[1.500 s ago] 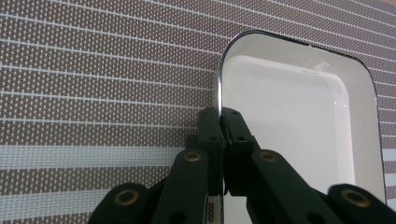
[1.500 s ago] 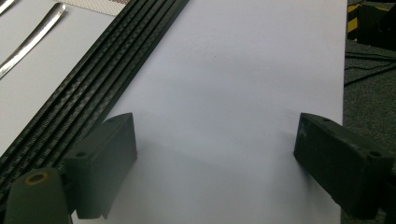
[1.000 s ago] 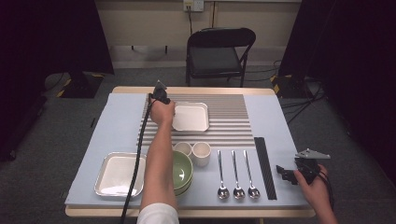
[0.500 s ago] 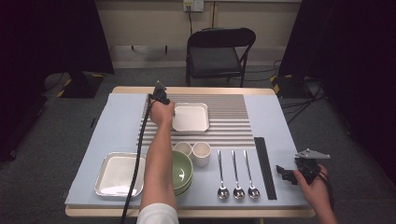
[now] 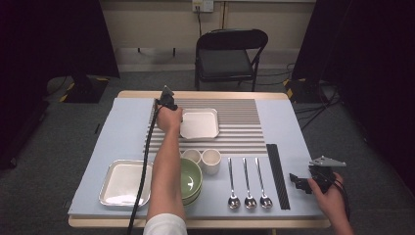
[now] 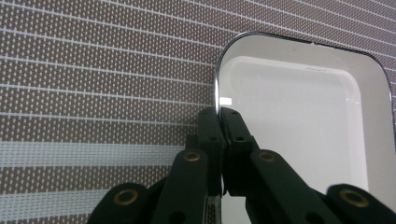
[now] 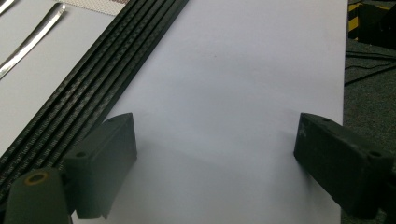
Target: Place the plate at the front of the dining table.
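Placement looks like the step in hand: the left gripper (image 6: 219, 116) has its jaws pinched tight on the left rim of the white square ceramic plate (image 5: 199, 123), which lies flat on the brown-and-white striped woven placemat (image 5: 240, 128) toward the far edge of the tabletop (image 5: 122, 127). In the left gripper view the two black pads meet on the thin dark-edged rim, one pad above the plate's lip and one outside it, with the plate's shallow well stretching away to the right.

The right gripper (image 7: 215, 140) rests near the right edge of the tabletop, jaws wide apart over the bare pale-blue surface with nothing between them, just beside the black ribbed strip (image 5: 277, 176).

My reading is that the plate is already down on the mat, so the next move calls for spreading the left jaws to free the rim, then drawing the hand back and up without dragging the plate off square. Toward the near edge wait a square metal tray (image 5: 125, 182), stacked green bowls (image 5: 192, 180), two small white cups (image 5: 205, 159) and three steel spoons (image 5: 247, 183).
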The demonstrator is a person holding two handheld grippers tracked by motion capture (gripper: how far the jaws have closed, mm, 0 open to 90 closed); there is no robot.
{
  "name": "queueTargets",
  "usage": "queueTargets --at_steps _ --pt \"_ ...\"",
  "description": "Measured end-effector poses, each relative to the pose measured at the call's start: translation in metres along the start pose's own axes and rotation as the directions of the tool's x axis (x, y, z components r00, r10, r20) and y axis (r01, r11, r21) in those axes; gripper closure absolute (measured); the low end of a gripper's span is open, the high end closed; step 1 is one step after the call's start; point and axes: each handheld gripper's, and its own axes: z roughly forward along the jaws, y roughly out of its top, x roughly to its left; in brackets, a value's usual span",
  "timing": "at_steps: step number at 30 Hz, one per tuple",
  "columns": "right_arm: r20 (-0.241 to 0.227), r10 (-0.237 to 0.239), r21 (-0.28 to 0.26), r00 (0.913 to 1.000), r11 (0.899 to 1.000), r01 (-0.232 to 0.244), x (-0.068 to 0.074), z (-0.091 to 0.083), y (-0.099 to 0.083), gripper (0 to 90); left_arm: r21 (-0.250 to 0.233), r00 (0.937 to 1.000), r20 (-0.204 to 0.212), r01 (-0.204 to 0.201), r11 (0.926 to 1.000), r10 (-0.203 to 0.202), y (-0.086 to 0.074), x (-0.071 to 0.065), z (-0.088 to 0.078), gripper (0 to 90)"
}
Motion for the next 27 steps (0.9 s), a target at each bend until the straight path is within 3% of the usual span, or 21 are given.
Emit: queueTargets --at_steps 9,12,27 --pt "0.002 0.000 0.000 1.0000 1.000 0.000 0.000 0.000 0.000 11.8 -0.019 0.9999 0.006 0.012 0.9998 -0.011 0.000 -0.001 -0.002 87.0" --pt "0.000 0.001 0.000 1.0000 1.000 -0.001 0.000 0.000 0.000 11.8 -0.014 1.0000 0.004 -0.002 0.9999 0.002 0.000 0.000 -0.004 86.3" --pt "0.000 -0.001 -0.001 1.0000 1.000 0.001 0.000 0.000 0.000 11.8 -0.089 0.9993 0.032 0.020 0.9958 -0.017 0.001 -0.001 -0.022 79.2"
